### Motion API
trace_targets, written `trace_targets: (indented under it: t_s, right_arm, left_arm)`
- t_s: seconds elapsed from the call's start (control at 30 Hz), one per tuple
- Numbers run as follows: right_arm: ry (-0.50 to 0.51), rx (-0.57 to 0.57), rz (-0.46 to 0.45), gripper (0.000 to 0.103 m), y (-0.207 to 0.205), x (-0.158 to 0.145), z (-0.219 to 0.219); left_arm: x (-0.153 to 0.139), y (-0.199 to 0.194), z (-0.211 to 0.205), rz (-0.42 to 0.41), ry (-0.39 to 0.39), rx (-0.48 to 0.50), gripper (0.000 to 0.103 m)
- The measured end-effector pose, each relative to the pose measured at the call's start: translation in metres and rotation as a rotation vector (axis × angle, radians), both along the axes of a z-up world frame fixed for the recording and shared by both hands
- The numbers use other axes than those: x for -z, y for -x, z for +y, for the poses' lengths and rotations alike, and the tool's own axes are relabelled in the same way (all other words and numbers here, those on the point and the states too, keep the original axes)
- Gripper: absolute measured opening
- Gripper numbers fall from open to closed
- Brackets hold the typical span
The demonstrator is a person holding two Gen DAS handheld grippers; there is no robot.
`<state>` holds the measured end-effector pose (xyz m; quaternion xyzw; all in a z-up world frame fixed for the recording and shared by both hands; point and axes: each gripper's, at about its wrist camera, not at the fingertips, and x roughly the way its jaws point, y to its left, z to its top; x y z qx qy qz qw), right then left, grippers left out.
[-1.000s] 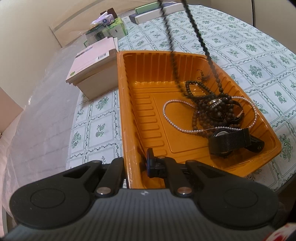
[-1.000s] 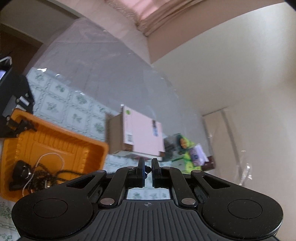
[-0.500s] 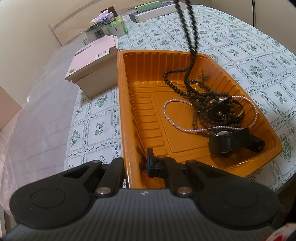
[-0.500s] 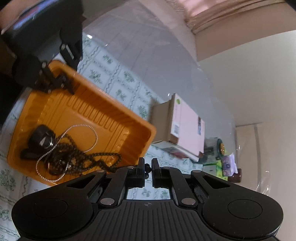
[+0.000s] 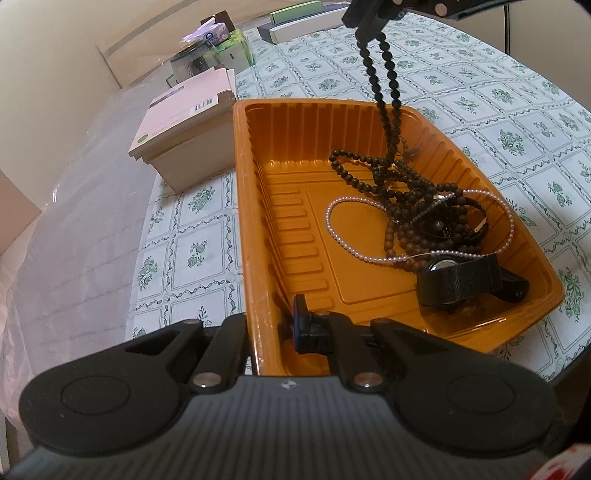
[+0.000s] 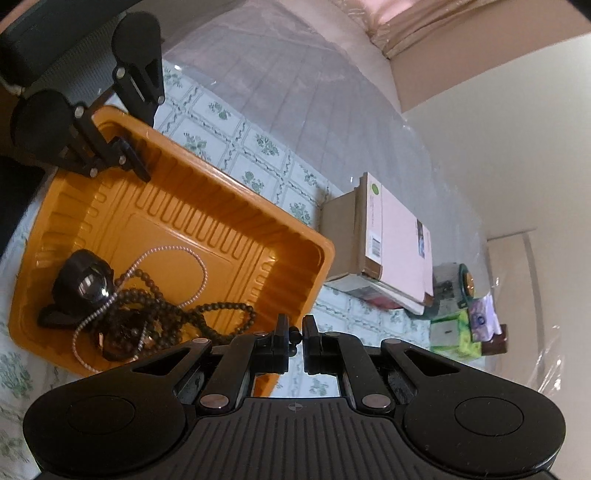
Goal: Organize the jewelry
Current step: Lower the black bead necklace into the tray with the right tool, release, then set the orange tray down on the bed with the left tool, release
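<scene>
An orange plastic tray (image 5: 295, 147) holds a dark bead necklace (image 5: 373, 173), a pearl strand (image 5: 354, 251), a black bracelet (image 5: 465, 229) and a black strap watch (image 5: 458, 284). My left gripper (image 5: 273, 328) is shut on the tray's near left wall. My right gripper (image 6: 294, 336) is shut on the dark bead necklace (image 6: 207, 310) and holds its upper end above the tray's far side; two strands hang from it in the left wrist view (image 5: 380, 85). The rest of the necklace lies piled in the tray (image 6: 177, 206).
A pink-lidded box (image 5: 184, 125) stands just left of the tray. Behind it are a tissue pack and small items (image 5: 214, 48). Flat boxes (image 5: 295, 22) lie at the far edge. The floral tablecloth (image 5: 517, 110) stretches to the right.
My right gripper has come down toward the tray with the dark bead necklace. More of the necklace now lies piled in the tray. The left gripper has not moved.
</scene>
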<state>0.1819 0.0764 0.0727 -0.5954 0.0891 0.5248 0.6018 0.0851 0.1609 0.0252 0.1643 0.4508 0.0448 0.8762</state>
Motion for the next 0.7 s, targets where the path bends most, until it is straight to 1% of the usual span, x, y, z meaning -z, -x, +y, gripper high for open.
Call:
trace_targets:
  t_s: [0.17,0.27,0.47,0.6,0.7]
  right_arm:
    - [-0.019,0.012,0.025,0.006,0.000,0.003,-0.001]
    - [-0.062,0.038,0.062,0.007,-0.003,0.000,-0.003]
    - [-0.216,0.176,0.127,0.007,-0.015,-0.023,-0.026]
    - [-0.303,0.281,0.157,0.007,-0.013,-0.029,-0.057]
    - [-0.373,0.368,0.195,0.009,-0.007,-0.030,-0.085]
  left_arm:
    - [0.000,0.000,0.000,0.002,0.001,-0.001,0.006]
    - [-0.001,-0.001,0.000,0.002,0.003,-0.001,0.006]
    - [0.000,0.000,0.002,0.000,0.009,0.000,0.006]
    - [0.000,-0.001,0.004,0.000,0.018,0.000,0.006]
    - [0.002,0.000,0.007,-0.001,0.029,0.001,0.006]
